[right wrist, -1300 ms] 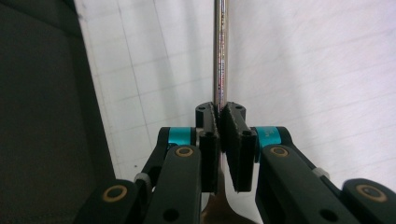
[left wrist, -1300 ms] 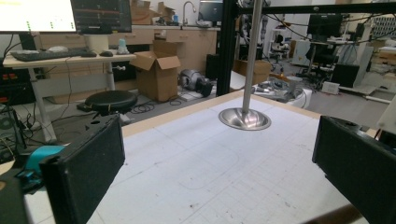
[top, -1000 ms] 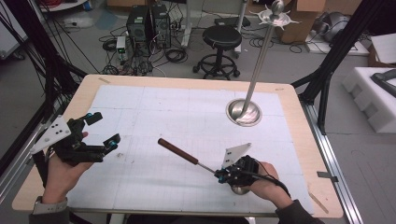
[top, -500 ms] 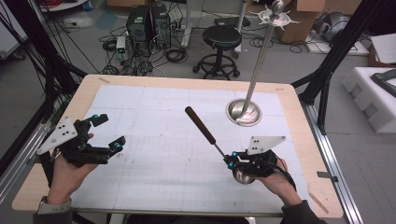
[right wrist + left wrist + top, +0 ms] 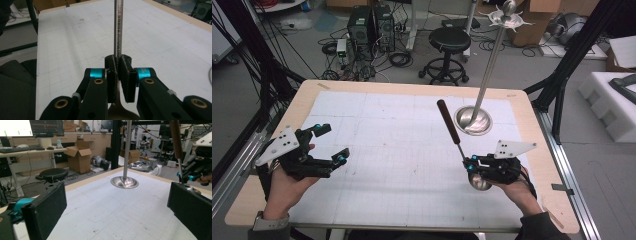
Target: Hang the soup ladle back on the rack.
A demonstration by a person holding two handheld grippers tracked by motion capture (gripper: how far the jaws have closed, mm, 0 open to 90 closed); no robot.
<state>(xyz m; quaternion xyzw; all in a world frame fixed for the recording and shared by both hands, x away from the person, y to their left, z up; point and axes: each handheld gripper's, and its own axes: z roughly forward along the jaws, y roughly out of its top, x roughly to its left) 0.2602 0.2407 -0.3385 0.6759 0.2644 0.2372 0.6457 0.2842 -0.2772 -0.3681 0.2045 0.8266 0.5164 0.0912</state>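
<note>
**Gripping a ladle by its thin shaft, right side of table**

Starting at the left of the high view: the left gripper (image 5: 329,145) sits over the white gridded mat (image 5: 387,150), jaws spread wide with nothing between them. The left gripper view confirms it, two black pads far apart and bare mat between. The hand behind it is partly covered by the grey plate.

Centre: the ladle (image 5: 449,122) rises steeply from the right gripper, dark handle uppermost, tilted toward the table's far left. Its bowl (image 5: 479,181) is mostly hidden under the gripper body. In the right gripper view the handle end is cut off at the top edge.

Right: the right gripper (image 5: 468,162) has its jaws nearly together, pads pressed on the ladle's metal shaft (image 5: 118,32) just above the bowl. Beyond it stands a steel stand (image 5: 473,120), round base on the mat, well apart from the ladle.
</note>
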